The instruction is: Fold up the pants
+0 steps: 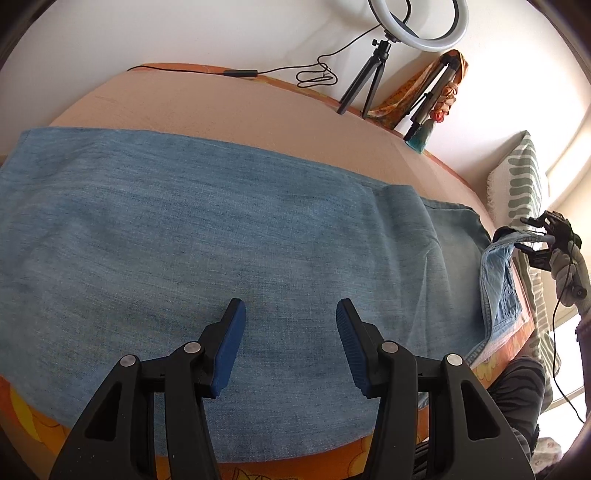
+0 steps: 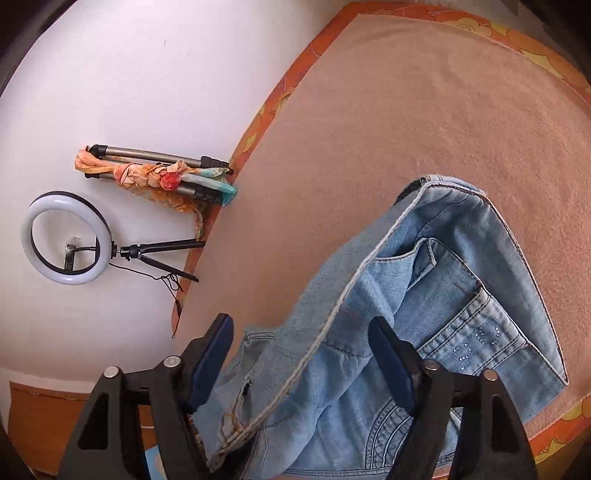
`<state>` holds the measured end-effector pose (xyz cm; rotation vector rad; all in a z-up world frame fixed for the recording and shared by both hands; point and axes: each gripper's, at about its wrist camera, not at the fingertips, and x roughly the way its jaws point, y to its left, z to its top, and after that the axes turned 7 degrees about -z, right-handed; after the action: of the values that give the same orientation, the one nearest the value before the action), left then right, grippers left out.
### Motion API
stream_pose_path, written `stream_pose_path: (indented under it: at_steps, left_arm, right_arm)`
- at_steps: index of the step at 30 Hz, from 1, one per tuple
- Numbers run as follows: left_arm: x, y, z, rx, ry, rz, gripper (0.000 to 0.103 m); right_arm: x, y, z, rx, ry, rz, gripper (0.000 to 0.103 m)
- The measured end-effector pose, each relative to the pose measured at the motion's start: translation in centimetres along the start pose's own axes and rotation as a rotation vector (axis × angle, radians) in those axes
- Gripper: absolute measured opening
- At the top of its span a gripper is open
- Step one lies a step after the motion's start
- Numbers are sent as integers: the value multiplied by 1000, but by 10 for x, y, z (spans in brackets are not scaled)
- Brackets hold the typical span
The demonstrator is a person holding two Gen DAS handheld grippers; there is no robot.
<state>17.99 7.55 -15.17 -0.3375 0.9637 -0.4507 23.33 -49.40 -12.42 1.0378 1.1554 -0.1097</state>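
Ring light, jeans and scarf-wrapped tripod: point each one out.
ring light (image 2: 66,242): right wrist view, on its white ring.
jeans (image 1: 221,236): left wrist view, on the flat leg.
scarf-wrapped tripod (image 2: 147,153): right wrist view, on a bare metal leg.

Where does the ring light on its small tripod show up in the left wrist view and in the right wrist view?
Left wrist view: the ring light is at the top edge, right of centre, upright against the white wall.
Right wrist view: it sits at the left edge, lying sideways in the picture.
Shared landmark: the folded tripod wrapped in a scarf right beside it.
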Motion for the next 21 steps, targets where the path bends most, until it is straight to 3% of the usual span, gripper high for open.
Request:
stream_pose_path:
  at_steps: [1,3,5,10,17,21]
  left_arm:
    - [1,-1,1,0,0,2,50]
    - [2,-2,2,3,3,11,50]
    - [4,-4,4,12,8,24,50]
    - [8,-9,6,29,1,55,50]
    - [15,-15,9,55,8,91,50]
    - [17,-18,9,69,18,107,52]
  right_arm:
    - [2,4,0,-45,10,-8,27]
    - [0,13,-3,-157,10,-51,16]
    - [-12,25,-6,-296,-22,-108,12]
    - [-55,22,-17,-593,-107,-106,8]
    - [-16,-63,-13,-578,9,-198,8]
    - [-13,-82,-10,-536,24,-175,9]
